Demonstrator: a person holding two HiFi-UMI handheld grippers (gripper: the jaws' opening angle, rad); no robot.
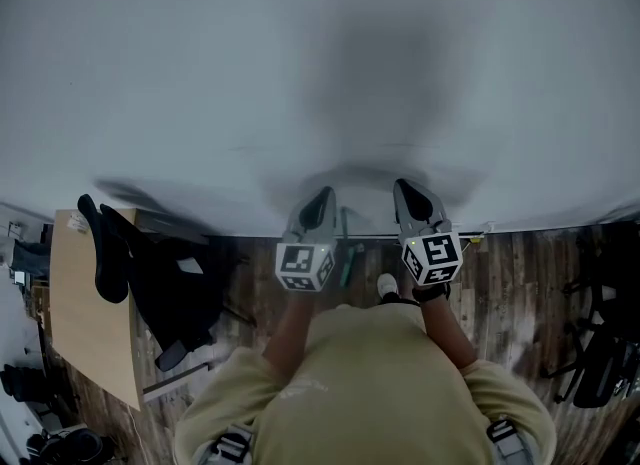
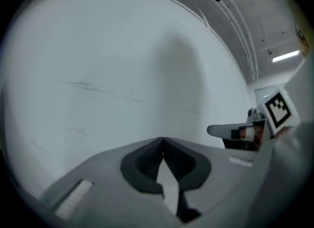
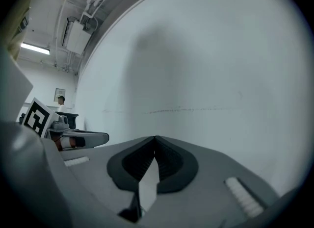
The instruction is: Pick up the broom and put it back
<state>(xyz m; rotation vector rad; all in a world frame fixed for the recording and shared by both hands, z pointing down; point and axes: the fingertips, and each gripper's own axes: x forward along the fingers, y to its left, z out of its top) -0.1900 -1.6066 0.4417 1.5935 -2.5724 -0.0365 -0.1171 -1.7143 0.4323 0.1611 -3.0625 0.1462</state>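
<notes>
1. Sleeves of a pale yellow top [image 1: 370, 373] are closest to the head view, with both arms reaching forward.
2. Next come the two tools, held side by side and apart. The left gripper [image 1: 324, 196] has its jaws pressed together at the tips, with nothing between them. The right gripper [image 1: 404, 189] is the same: jaws together and empty.
3. Below them is a dark wood floor [image 1: 520, 283]. A white shoe [image 1: 387, 285] shows just beside the right arm.
4. Between the two grippers is a thin green stick. It looks like the broom [image 1: 346, 258], but it is small and blurry.
   - It is at the foot of the wall, and no gripper touches it.
   - Its long side runs up and down in the head view, tilted a little.
   - The arms and the yellow top hide where its near end stops.
   - I cannot tell which end has the brush.
5. Off to the left is a wooden desk [image 1: 90, 313] with a black chair [image 1: 165, 293] against it. Another dark chair [image 1: 600, 353] is far on the right.
6. Farthest is a big white wall [image 1: 300, 73]. Both grippers point at it, and it fills both gripper views.
</notes>
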